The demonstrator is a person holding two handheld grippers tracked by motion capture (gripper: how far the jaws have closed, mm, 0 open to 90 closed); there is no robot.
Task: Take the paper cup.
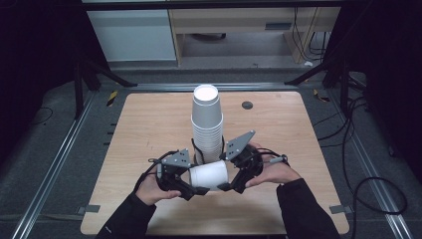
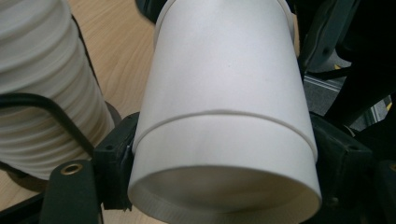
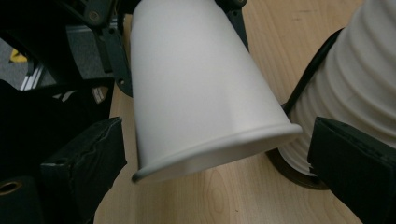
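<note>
A white paper cup (image 2: 224, 116) lying sideways is held clamped at its base end by the left gripper (image 1: 186, 186), near the wooden table's (image 1: 149, 124) front edge. Its rim sits between the right gripper's (image 3: 215, 163) spread, non-touching jaws. The tall stack of white cups (image 1: 207, 124) behind is partly cut off in both gripper views.

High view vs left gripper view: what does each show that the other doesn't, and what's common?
High view adds the table, the left hand and right hand, and the right gripper at the rim end of the white cup. Left gripper view adds the left fingers pressing both sides of its base end, plus a thin ridge around it. Shared: that cup and the tall cup stack.
</note>
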